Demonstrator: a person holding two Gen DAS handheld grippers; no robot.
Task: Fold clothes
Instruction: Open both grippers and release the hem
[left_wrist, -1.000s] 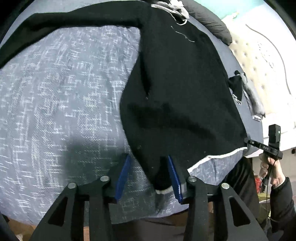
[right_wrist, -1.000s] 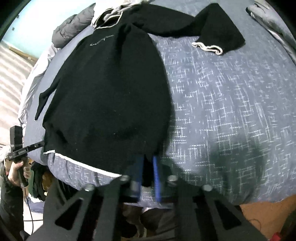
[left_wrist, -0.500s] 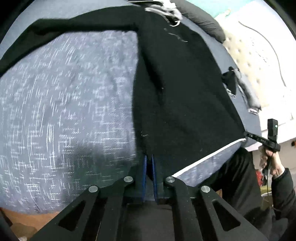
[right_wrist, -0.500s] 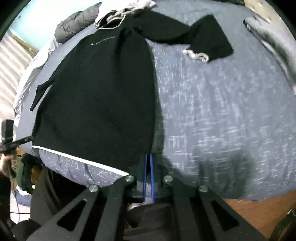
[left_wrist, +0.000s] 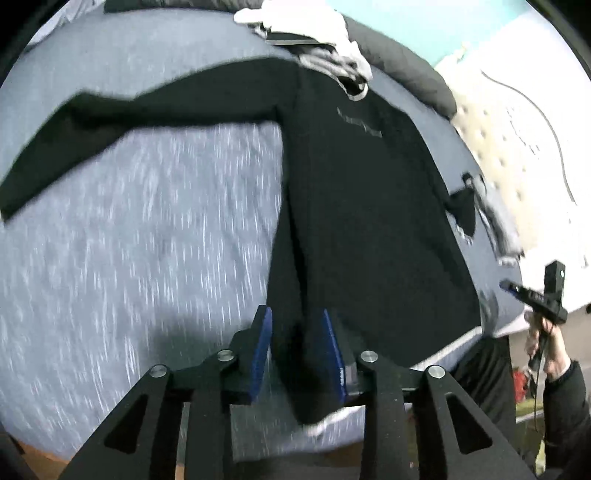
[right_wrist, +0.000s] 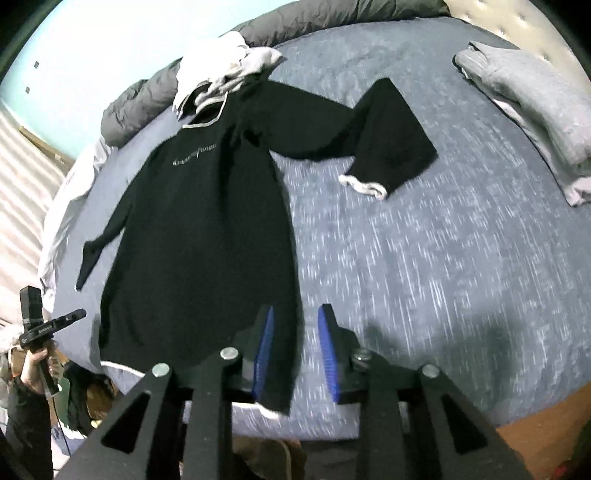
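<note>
A black sweater (right_wrist: 207, 229) with a white hem lies flat, front up, on the blue-grey bedspread (right_wrist: 424, 258). One sleeve (right_wrist: 373, 136) bends off to the right and ends in a white cuff; the other sleeve (left_wrist: 147, 107) stretches out left. My left gripper (left_wrist: 297, 350) is open, with the sweater's near hem corner (left_wrist: 310, 398) hanging loose between its blue pads. My right gripper (right_wrist: 296, 350) is open too, and the other hem corner (right_wrist: 279, 373) lies by its left pad. Each gripper shows in the other's view, the right gripper (left_wrist: 508, 286) and the left gripper (right_wrist: 79, 314), each held by a hand.
A folded grey garment (right_wrist: 532, 96) lies at the far right of the bed. White and grey clothes (right_wrist: 221, 70) are piled at the sweater's collar, with a dark duvet (right_wrist: 147, 107) behind. The bed's near edge runs just under both grippers, with wooden floor (right_wrist: 535, 439) below.
Half a second ago both grippers were shut on the hem corners; both have since opened and let the hem go. The sweater body now lies straighter and longer down the bed.
</note>
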